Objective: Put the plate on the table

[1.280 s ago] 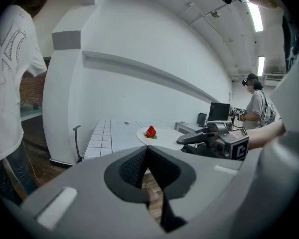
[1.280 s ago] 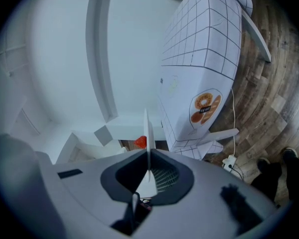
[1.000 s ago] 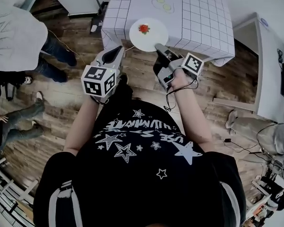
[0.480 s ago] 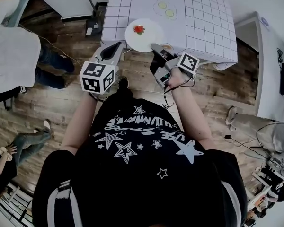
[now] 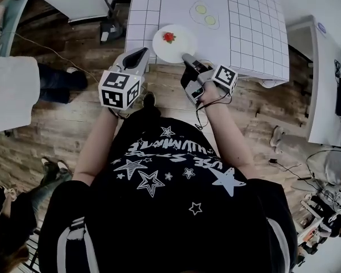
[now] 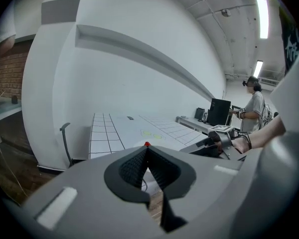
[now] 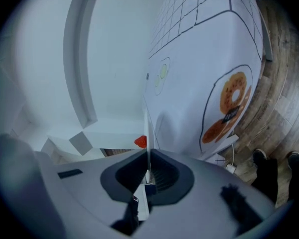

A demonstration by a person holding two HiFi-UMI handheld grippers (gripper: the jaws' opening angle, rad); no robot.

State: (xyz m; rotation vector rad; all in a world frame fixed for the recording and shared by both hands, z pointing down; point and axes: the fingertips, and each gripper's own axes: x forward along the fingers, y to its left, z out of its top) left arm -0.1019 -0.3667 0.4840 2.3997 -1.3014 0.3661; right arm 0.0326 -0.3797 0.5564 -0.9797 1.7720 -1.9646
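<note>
Now | plate [image 5: 176, 45]: white, round, red piece [image 5: 169, 37] | right gripper [image 5: 187, 56] clamps rim | left gripper [image 5: 142, 51] closed

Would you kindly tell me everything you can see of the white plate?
The plate is round, thin and plain white, carrying one small red piece of food. It lies level over the near edge of the grid-printed table; whether it rests there is unclear. The right gripper clamps its near rim, edge-on between the jaws. The shut left gripper points at its left rim, contact unclear.

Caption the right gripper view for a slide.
Right gripper clamps a white plate edge-on, strawberry aboard, beside the gridded tablecloth.
</note>
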